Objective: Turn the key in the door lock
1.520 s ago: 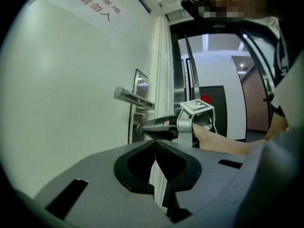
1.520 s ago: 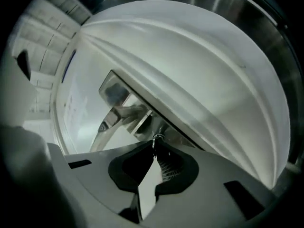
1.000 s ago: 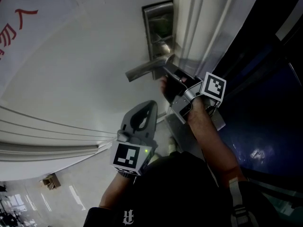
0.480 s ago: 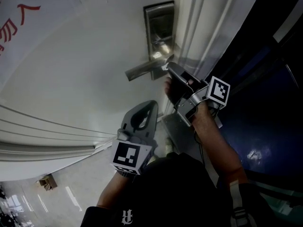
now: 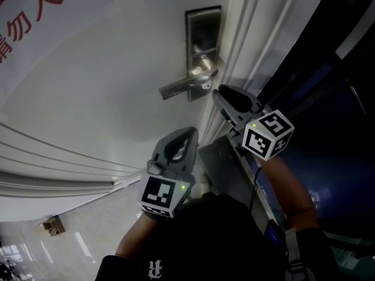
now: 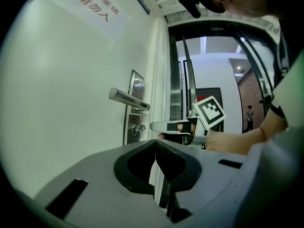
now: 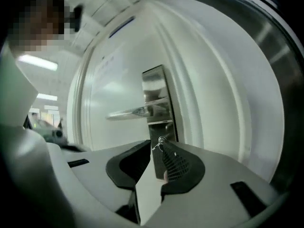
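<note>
Door (image 5: pixel 105 92) white, shut against its frame. Steel lock plate (image 5: pixel 203 34) near the door's edge, lever handle (image 5: pixel 179 88) sticking out level toward the hinge side.

Key (image 7: pixel 160 142) sits in the cylinder on the lower part of the plate, below the lever. Neither claw touches it.

Right claw (image 5: pixel 221 95) is pointed at the lock, near the plate but clear of it. Its own view shows the jaws narrowly apart, the plate visible through the gap, nothing between them. The key shows just past the jaw tips, not inside the gap.

Left claw (image 5: pixel 186 134) is held lower and further back from the door, tips together, empty — idle, as far as this reads.

Step in hand, as I judge it: the reach to the key, grip not yet made. Whether the lock is already thrown I cannot tell from the key's angle.

Next move calls for easing the right claw forward until the jaws bracket the flat of the key head, closing firmly, then rolling the wrist about the key's axis — no sideways pull, or the key may bind or slip. Keep clear of the lever just above.
</note>
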`<state>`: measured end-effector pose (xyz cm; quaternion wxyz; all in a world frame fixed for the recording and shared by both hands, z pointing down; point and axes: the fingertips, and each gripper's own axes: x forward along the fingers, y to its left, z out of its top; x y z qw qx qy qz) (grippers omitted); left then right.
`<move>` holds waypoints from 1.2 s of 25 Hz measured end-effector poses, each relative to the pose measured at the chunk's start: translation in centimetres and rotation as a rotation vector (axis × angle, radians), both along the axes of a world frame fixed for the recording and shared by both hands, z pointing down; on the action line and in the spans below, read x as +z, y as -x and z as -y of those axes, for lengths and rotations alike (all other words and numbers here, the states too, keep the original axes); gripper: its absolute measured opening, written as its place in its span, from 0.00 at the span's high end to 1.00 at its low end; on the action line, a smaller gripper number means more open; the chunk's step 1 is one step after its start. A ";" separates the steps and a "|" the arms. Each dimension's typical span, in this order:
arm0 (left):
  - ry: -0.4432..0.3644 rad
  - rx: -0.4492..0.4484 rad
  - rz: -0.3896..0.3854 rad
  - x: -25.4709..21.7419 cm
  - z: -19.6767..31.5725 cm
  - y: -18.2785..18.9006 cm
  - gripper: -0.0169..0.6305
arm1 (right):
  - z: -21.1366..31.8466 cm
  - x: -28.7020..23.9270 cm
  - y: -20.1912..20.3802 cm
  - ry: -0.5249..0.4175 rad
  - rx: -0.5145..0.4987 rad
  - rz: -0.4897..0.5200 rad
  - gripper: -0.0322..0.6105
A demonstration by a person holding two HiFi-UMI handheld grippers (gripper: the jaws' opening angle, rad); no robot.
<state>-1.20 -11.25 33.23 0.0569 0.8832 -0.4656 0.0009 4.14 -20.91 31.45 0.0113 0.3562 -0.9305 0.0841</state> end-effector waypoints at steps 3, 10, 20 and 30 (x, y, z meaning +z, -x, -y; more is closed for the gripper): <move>-0.001 -0.001 0.001 0.0 -0.1 0.1 0.96 | -0.5 -0.2 0.7 -0.217 0.008 -0.248 0.85; 0.001 -0.002 0.000 -0.1 -0.1 0.3 0.96 | -1.6 0.6 2.1 -0.777 0.043 -0.891 0.85; 0.002 -0.013 -0.004 0.1 -0.1 0.8 0.96 | -0.4 2.1 2.8 -1.255 0.047 -1.382 0.85; 0.008 -0.017 -0.013 0.6 0.2 0.8 0.96 | 1.4 3.1 4.0 -1.452 -0.016 -1.615 0.85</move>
